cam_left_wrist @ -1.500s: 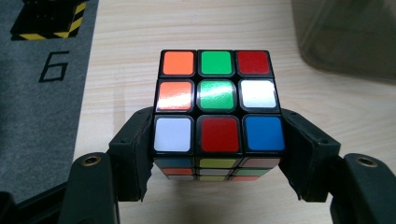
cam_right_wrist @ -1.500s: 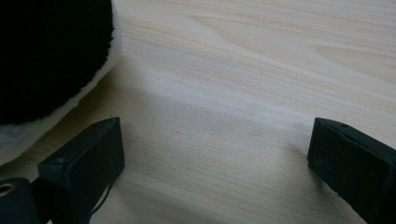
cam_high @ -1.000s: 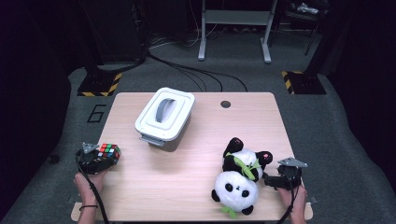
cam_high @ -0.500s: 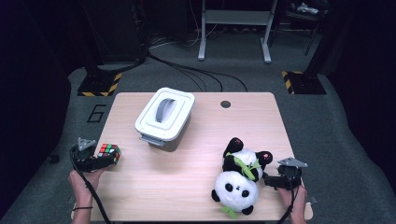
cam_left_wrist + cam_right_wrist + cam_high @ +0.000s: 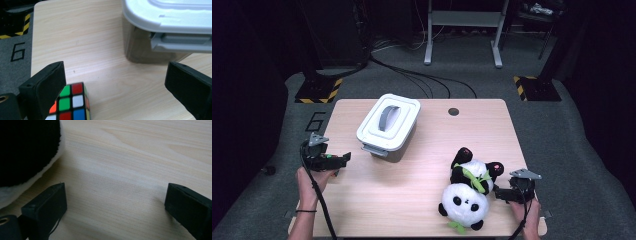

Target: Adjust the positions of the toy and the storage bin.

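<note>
Standing beside the cube [image 5: 71, 103], a lidded white box [image 5: 172, 17] crowds the table [image 5: 95, 50].

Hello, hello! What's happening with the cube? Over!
Left hand-held gripper just opened, empty. Cube loose on table. Right hand-held gripper open beside panda. Nothing blocking.

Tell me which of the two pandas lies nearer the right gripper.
The smaller panda, the one with red-soled feet and a green leaf, lies nearer the right gripper. The bigger white-faced panda sits beside it, closer to the table's near edge.
</note>
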A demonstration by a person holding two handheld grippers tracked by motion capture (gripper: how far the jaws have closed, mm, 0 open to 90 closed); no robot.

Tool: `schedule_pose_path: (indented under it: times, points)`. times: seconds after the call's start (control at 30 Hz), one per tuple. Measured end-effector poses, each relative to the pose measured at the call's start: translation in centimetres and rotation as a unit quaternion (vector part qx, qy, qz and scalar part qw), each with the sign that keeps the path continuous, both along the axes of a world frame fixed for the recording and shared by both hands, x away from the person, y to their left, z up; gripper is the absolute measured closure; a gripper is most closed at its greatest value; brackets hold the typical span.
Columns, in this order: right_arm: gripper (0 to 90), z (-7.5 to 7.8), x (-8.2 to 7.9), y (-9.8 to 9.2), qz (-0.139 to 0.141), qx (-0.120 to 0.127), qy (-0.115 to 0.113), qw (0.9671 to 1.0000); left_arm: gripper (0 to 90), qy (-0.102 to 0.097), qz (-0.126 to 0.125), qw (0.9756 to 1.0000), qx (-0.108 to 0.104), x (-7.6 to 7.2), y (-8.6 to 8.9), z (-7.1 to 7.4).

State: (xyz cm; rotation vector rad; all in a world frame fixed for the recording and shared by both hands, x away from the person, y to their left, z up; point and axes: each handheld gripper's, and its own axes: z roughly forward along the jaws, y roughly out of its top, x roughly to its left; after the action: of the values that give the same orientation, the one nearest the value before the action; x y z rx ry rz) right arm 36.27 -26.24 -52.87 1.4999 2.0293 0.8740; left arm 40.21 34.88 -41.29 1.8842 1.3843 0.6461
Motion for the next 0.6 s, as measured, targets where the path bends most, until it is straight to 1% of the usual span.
schedule_pose_path:
  times: [0.07,0.13,0.27,0.37,0.4,0.47,0.5,0.57,0.6]
  points:
    - [3.1,0.0,0.0,0.0,0.000,0.000,0.000,1.0000,2.9,-0.004,-0.006,1.0000,0.001,0.5,-0.5,0.5]
    - [3.1,0.0,0.0,0.0,0.000,0.000,0.000,1.0000,2.1,-0.002,-0.015,0.9999,0.000,0.8,-0.8,1.0]
    - [3.1,0.0,0.0,0.0,0.000,0.000,0.000,1.0000,0.5,0.000,-0.029,0.9995,0.006,1.8,-2.0,1.6]
    - [3.1,0.0,0.0,0.0,0.000,0.000,0.000,1.0000,0.0,0.001,-0.043,0.9990,0.009,2.5,-2.9,2.1]
    - [3.1,0.0,0.0,0.0,0.000,0.000,0.000,1.0000,0.0,0.005,-0.048,0.9987,0.013,2.7,-3.3,2.3]
    - [3.1,0.0,0.0,0.0,0.000,0.000,0.000,1.0000,0.0,0.003,-0.055,0.9985,0.009,3.1,-3.8,2.5]
    - [3.1,0.0,0.0,0.0,0.000,0.001,0.000,1.0000,0.0,0.006,-0.059,0.9981,0.013,3.3,-4.1,2.7]
    - [3.2,0.0,0.0,0.0,0.000,0.000,0.000,1.0000,0.0,0.004,-0.068,0.9976,0.014,3.8,-4.7,2.9]
    - [3.1,0.0,0.0,0.0,0.000,0.000,0.000,1.0000,0.0,0.007,-0.070,0.9974,0.012,4.1,-5.0,3.0]
